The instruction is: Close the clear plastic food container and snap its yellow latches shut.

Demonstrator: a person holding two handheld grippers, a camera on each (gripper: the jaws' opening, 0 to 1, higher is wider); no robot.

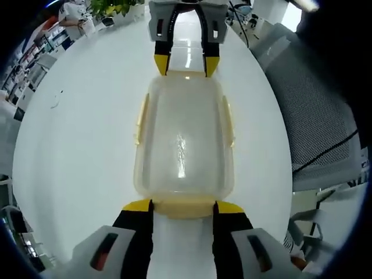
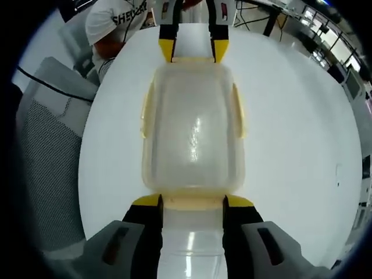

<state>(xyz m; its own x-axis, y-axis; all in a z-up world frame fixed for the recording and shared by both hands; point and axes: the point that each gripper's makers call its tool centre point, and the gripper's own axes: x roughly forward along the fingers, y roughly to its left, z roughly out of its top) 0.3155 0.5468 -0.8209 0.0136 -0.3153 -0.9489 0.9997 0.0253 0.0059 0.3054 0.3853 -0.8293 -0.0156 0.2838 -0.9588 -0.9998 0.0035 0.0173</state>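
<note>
A clear plastic container (image 1: 183,139) with its lid on lies lengthwise on the white round table (image 1: 81,145). Pale yellow latches run along its long sides (image 1: 140,119). My left gripper (image 1: 183,207) is open, its yellow-tipped jaws straddling the near end latch (image 1: 183,208). At the far end, my right gripper (image 1: 186,65) stands open around the opposite end. In the right gripper view the container (image 2: 193,128) stretches away from the right gripper (image 2: 193,201), whose jaws flank the end latch (image 2: 193,202). The left gripper (image 2: 193,51) sits open at the far end.
A grey mesh chair (image 1: 314,116) stands beside the table, also visible as the chair (image 2: 46,163) at left. A person in a white shirt (image 2: 116,23) is behind the table. Plants (image 1: 113,7) and shelves (image 1: 35,52) lie beyond the table edge.
</note>
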